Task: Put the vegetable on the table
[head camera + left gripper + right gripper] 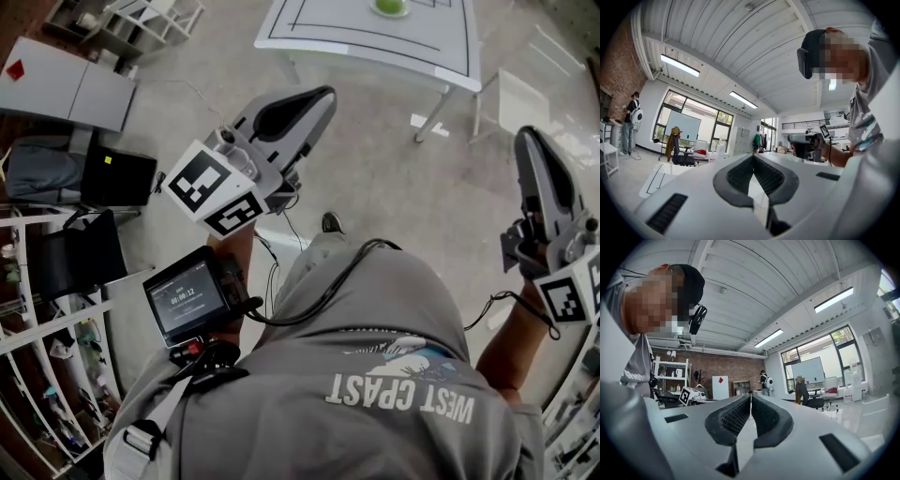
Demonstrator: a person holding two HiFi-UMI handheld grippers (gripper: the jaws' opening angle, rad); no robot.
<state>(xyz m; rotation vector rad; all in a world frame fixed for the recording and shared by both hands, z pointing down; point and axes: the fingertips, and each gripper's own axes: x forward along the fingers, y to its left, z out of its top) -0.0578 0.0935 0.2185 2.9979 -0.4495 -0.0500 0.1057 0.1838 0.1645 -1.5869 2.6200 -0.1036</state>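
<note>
Grey floor [394, 178] lies between the person [375, 356] and the white table [375, 39], where the green vegetable [389, 6] sits; left gripper [324, 94] and right gripper [526, 138], jaws pressed together and empty, should probably spread before closing in.

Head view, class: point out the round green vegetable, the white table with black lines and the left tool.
round green vegetable [390, 6], head view, its top surface.
white table with black lines [356, 33], head view, bare tabletop.
left tool [323, 97], head view, tip of its shut jaws.
</note>
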